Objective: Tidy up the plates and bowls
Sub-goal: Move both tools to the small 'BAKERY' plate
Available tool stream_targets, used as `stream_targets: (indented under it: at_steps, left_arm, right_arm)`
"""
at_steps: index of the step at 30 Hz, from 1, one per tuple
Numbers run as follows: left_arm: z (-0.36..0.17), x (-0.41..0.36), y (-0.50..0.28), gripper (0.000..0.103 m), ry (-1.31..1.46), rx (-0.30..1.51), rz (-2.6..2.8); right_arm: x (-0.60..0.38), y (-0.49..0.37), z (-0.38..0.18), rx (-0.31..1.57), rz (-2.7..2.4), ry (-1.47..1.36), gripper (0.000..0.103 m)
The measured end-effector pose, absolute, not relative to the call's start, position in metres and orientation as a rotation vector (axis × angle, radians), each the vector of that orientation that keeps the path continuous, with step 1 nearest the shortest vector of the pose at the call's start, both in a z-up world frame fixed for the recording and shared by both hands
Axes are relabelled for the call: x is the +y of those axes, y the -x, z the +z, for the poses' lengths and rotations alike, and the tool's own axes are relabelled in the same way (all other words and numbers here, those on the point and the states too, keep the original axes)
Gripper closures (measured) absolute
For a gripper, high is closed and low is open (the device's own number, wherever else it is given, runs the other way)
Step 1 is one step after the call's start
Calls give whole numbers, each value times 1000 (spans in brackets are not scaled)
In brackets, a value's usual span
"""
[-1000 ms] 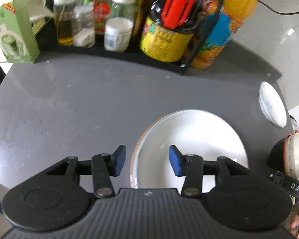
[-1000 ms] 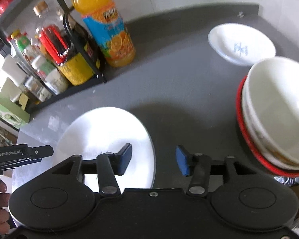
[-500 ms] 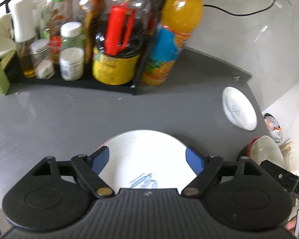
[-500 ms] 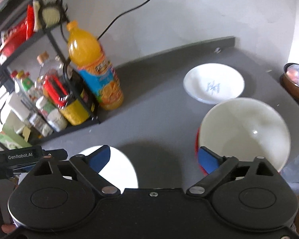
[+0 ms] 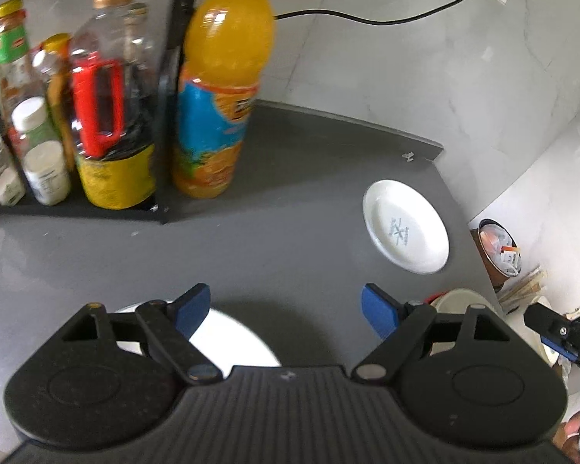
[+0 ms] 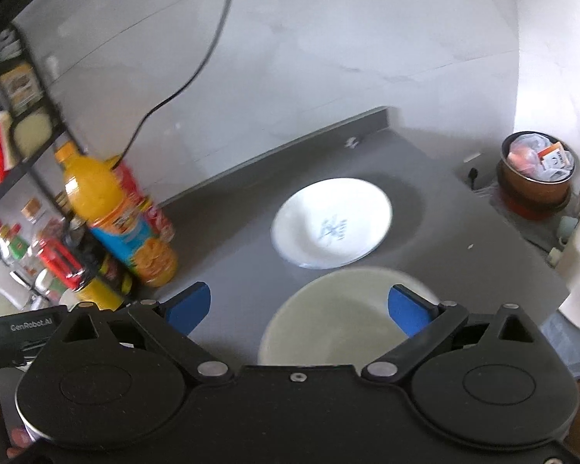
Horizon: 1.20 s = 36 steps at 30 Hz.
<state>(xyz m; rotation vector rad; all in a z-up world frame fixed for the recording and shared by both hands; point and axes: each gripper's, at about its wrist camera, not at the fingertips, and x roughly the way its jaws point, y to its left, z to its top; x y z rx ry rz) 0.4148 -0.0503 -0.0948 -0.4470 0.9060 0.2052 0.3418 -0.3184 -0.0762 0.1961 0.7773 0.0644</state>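
Both claws raised and spread wider, white bowl empty, small plate bare

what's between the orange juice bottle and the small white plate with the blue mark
Nothing: in the left wrist view the grey counter runs bare from the juice bottle to the small plate. The right wrist view agrees.

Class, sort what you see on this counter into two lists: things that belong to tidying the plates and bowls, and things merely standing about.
Belongs to the job:
small patterned plate
cream bowl
large white plate

Standing about:
orange juice bottle
rack of condiment jars
copper pot of packets
black cable
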Motion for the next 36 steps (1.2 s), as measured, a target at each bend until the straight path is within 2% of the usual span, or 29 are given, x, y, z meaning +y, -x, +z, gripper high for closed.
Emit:
stream_targets:
  at_steps: [12,18,24,29,31,36]
  left_arm:
    - [-98,-111,-501,19,455,925,188]
    - [-115,-134,-538,20,468,947,194]
    - [-130,-145,-565,23,491,971,212]
    - [-145,-147,-585,35,515,1005,226]
    - [-151,-147,-592,44,518,1023,234]
    - [-167,-146,-607,56,563,1056,239]
  right_arm:
    - [-394,-402,-82,812,96,-187,5]
    - [-424,-433,-94,860,146,-201,18]
    - [-443,-469,-109,907,189,-213,24]
    - [-453,-496,-126,949,215,-224,33]
    - [-454,-506,-132,969,227,-230,37]
    - [-458,-527,-151,1025,254,-273,44]
